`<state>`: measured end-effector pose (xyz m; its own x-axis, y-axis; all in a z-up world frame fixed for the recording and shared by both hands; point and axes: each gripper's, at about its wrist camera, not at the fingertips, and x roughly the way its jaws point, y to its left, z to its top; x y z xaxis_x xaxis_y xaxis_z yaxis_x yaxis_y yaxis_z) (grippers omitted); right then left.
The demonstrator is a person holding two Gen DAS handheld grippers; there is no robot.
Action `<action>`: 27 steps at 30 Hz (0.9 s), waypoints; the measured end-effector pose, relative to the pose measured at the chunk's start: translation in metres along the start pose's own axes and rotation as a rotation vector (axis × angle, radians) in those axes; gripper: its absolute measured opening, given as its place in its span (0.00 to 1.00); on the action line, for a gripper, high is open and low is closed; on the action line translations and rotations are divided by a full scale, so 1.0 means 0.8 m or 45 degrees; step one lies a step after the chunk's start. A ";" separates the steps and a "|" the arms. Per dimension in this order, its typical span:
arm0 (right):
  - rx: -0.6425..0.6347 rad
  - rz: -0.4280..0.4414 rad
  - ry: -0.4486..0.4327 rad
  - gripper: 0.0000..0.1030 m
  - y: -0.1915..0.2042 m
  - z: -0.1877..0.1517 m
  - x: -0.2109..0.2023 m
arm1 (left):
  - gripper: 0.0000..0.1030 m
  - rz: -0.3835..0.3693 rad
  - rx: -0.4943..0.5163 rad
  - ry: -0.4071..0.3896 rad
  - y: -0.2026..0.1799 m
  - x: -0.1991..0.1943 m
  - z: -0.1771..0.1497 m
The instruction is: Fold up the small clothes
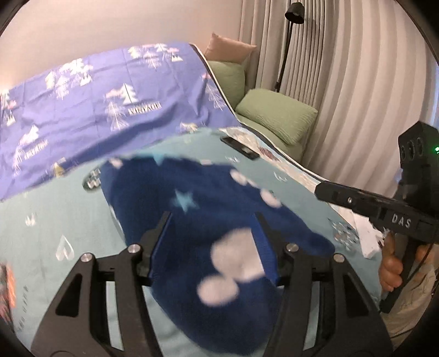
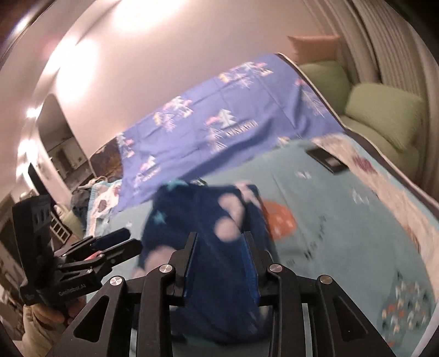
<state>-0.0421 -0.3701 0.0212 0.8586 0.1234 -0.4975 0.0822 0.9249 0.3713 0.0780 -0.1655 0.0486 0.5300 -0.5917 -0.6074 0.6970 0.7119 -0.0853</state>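
Both claws, left gripper [image 1: 212,230] and right gripper [image 2: 219,247], grasp our navy star-and-cloud-printed fleece garment [image 1: 192,219] mid-fold; next we lay it flat on the teal bedspread [image 1: 55,233].

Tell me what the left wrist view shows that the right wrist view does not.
Only the left wrist view shows a black floor lamp. Only the right wrist view shows an arched doorway and an orange patch on the bedspread. Both show the dark blue garment, the purple sheet and the green cushions.
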 end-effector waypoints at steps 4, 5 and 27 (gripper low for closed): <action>-0.042 0.056 0.061 0.29 0.019 0.017 0.039 | 0.57 0.053 -0.025 0.091 0.017 0.048 0.020; -0.036 0.077 0.094 0.29 0.021 0.020 0.056 | 0.57 0.074 -0.047 0.124 0.026 0.064 0.022; -0.024 0.069 0.228 0.25 0.000 0.064 0.124 | 0.60 0.059 -0.045 0.094 0.067 0.102 0.049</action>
<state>0.0691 -0.3761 0.0120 0.7574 0.2341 -0.6096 0.0271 0.9214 0.3876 0.1774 -0.1903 0.0251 0.5235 -0.5290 -0.6679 0.6542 0.7518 -0.0826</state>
